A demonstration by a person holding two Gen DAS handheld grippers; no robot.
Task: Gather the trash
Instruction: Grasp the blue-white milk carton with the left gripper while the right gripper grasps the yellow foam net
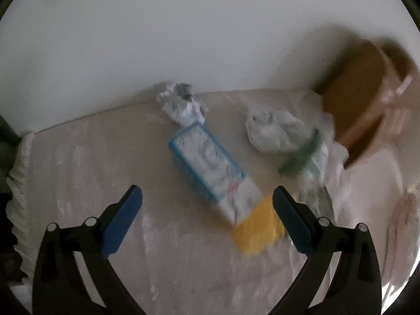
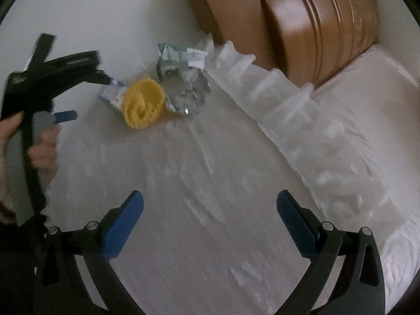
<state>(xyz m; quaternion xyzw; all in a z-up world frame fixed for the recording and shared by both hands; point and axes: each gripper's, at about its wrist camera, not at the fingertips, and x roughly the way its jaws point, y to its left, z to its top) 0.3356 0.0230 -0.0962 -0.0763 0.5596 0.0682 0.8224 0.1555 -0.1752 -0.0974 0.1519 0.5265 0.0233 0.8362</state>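
Trash lies on a white bedsheet. In the left wrist view a blue-and-white wrapper (image 1: 210, 162) lies just ahead of my open, empty left gripper (image 1: 207, 199), its near end between the fingertips. A yellow basket (image 1: 256, 232) lies by the right finger, a crumpled white paper (image 1: 181, 102) beyond the wrapper, and a white-and-green wrapper (image 1: 283, 136) to the right. My right gripper (image 2: 210, 204) is open and empty over bare sheet. The right wrist view shows the yellow basket (image 2: 143, 102), the blue-and-white wrapper (image 2: 113, 94), a silvery crumpled wrapper (image 2: 189, 94) and the left gripper (image 2: 78, 94) by them.
A brown wooden headboard (image 2: 288, 18) stands at the back right, also in the left wrist view (image 1: 354, 105). A white pillow with a ruffled edge (image 2: 328, 120) lies along the right. A white wall (image 1: 183, 26) rises behind the bed. My hand (image 2: 42, 147) holds the left gripper.
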